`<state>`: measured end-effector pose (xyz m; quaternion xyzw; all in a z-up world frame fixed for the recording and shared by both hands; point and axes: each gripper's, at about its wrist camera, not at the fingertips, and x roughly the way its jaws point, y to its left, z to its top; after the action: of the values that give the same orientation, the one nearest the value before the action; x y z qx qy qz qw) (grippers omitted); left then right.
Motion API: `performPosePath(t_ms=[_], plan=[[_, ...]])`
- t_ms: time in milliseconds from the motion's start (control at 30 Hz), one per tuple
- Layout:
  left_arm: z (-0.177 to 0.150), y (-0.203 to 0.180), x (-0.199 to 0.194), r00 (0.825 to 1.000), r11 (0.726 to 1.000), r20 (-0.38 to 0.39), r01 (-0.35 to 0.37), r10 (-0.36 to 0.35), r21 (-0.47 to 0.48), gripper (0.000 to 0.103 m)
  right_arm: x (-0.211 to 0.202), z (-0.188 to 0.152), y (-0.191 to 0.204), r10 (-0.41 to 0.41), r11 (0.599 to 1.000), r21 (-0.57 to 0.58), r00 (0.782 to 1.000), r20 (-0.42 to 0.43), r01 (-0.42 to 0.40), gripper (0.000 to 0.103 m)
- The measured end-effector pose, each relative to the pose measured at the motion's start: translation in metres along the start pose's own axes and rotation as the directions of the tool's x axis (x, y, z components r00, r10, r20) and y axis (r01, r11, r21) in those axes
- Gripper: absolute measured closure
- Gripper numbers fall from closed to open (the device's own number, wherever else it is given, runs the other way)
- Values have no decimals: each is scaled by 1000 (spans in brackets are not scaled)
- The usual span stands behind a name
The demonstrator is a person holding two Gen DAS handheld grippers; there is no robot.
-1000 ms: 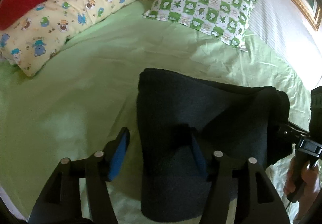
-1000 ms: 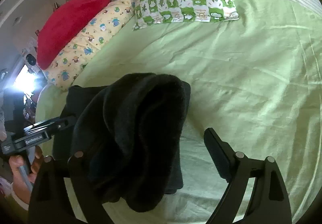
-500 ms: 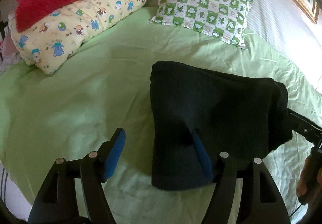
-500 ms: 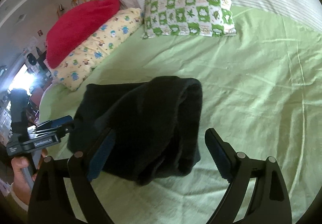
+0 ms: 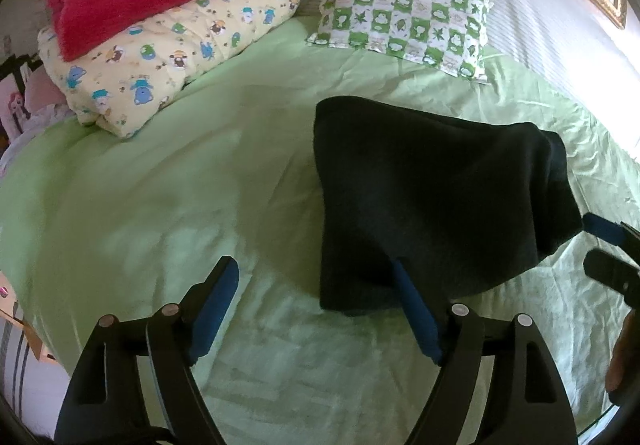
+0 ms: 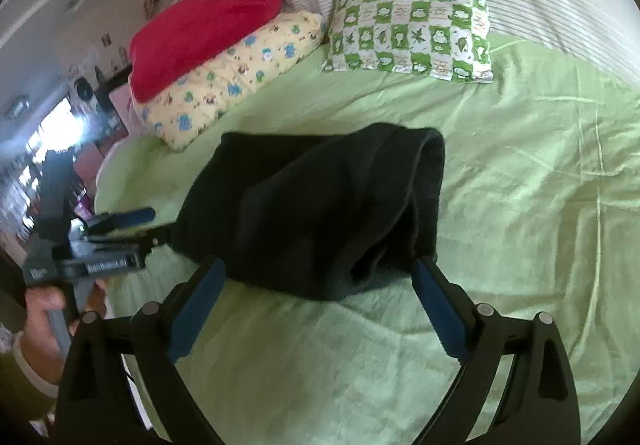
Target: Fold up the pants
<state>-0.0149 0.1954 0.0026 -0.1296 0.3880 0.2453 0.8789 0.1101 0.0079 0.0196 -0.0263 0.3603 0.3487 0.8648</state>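
Jaws opening, wide, gripping nothing: left gripper (image 5: 316, 285), pants (image 5: 432, 205) folded on green sheet (image 5: 140, 197) toward 1 o'clock, right pad at their near edge | right view: right gripper (image 6: 320, 277) jaws opening wide, empty, pants (image 6: 320, 205) at 12 o'clock.

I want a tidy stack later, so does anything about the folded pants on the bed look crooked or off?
The black pants lie as a lumpy bundle on the green sheet, not a flat rectangle: the right edge bulges in a thick roll and the near edge is uneven. Both claws stand clear, jaws opening. Nothing else stands out.
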Motion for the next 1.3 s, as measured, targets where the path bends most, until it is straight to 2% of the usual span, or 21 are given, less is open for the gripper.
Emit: performPosePath(t_ms=[367, 600, 1000, 1300], plan=[[-15, 2, -12, 1000, 999, 16, -6, 5, 32, 20, 2, -11, 21, 14, 995, -97, 1000, -18, -16, 7], [-20, -2, -14, 1000, 998, 25, -8, 7, 57, 19, 10, -19, 21, 15, 994, -110, 999, -52, -21, 7], [-23, -4, -6, 1000, 996, 19, -24, 22, 81, 19, 17, -27, 18, 9, 994, -110, 999, -50, -14, 7], [-28, -12, 6, 1000, 995, -8, -2, 3, 100, 19, 22, -33, 16, -7, 995, -105, 999, -53, 1, 7]])
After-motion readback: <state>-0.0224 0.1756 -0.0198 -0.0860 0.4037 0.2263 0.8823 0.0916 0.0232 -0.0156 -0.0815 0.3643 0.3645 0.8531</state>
